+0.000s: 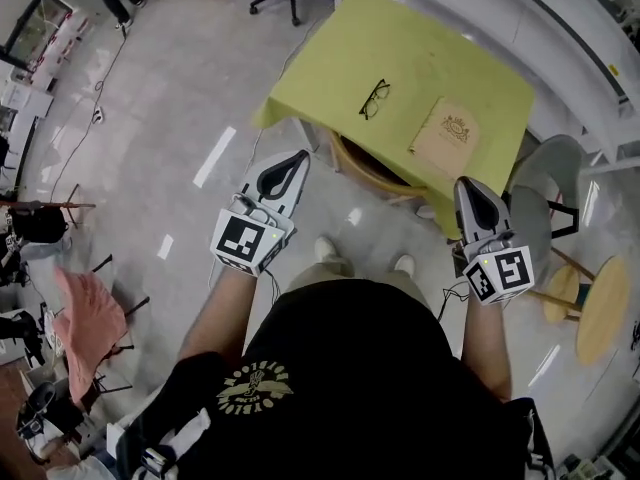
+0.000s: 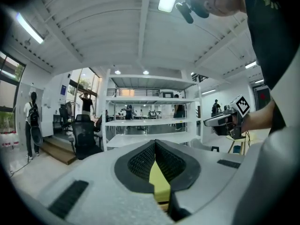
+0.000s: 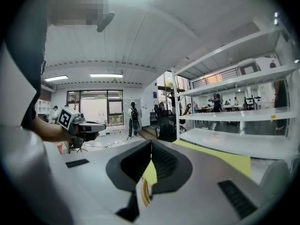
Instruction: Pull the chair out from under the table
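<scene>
Head view looks down on a person in a black T-shirt [image 1: 350,368] standing at a table [image 1: 400,48] covered with a yellow-green cloth. The chair [image 1: 372,174] is tucked under the table's near edge. Only a curved wooden rim of it shows below the cloth, just beyond the person's shoes [image 1: 328,250]. It lies between the two grippers and neither one touches it.

The left gripper [image 1: 298,158] is held out level to the left of the chair, with its tips near the cloth's hanging corner. The right gripper [image 1: 468,184] is held out on the other side, by the near right part of the table. In the left gripper view the two ribbed pads meet at their tips with nothing caught between them, and a sliver of yellow cloth shows through the gap lower down. The right gripper view shows the same: jaws together and empty, with the yellow tabletop stretching off to the right behind them. Each of these views also shows the other gripper off to one side.

On the table lie a pair of glasses [image 1: 374,99] and a tan booklet [image 1: 446,135], set apart from each other. A grey seat [image 1: 545,183] and a round wooden stool [image 1: 603,310] stand to the right of the table. Pink fabric [image 1: 88,330] hangs over a rack at far left. White shelving [image 2: 150,122] fills the room behind the table.
</scene>
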`<action>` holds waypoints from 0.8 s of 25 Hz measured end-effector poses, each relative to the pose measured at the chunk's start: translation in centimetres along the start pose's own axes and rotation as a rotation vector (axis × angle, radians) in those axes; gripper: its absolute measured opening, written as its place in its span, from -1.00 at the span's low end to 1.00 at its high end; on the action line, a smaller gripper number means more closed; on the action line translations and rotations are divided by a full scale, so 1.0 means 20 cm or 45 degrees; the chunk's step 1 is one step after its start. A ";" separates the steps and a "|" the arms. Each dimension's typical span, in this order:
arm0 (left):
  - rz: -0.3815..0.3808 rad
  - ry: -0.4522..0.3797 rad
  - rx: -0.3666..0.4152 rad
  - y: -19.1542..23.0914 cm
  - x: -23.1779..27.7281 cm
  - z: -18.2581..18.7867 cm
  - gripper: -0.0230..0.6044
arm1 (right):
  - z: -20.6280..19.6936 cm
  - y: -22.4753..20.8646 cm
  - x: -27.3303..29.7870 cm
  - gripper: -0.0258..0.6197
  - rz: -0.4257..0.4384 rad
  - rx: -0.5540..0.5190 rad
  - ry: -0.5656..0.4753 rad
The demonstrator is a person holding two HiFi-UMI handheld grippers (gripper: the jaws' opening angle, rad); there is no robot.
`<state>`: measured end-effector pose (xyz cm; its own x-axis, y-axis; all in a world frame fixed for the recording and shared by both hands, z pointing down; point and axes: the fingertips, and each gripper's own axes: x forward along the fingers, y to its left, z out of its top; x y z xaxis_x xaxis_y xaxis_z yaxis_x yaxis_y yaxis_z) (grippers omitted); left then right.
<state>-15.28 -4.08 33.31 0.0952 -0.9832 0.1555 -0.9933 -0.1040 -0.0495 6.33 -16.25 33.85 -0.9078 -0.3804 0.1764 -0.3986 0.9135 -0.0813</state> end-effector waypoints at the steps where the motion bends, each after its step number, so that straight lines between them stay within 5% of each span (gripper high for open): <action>1: -0.024 0.000 0.001 0.01 0.01 -0.01 -0.90 | -0.01 0.00 0.00 -0.89 -0.026 0.001 0.006; 12: -0.242 0.051 -0.066 -0.01 0.18 -0.17 -0.90 | -0.06 0.04 -0.02 -0.88 -0.166 -0.001 0.061; 20: -0.262 0.140 -0.068 -0.08 0.34 -0.19 -0.90 | -0.12 -0.09 0.03 -0.89 -0.117 0.073 0.089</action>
<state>-13.22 -10.13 38.17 0.2913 -0.9197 0.2634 -0.9560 -0.2896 0.0461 6.78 -17.82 36.48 -0.8565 -0.4496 0.2536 -0.4886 0.8646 -0.1173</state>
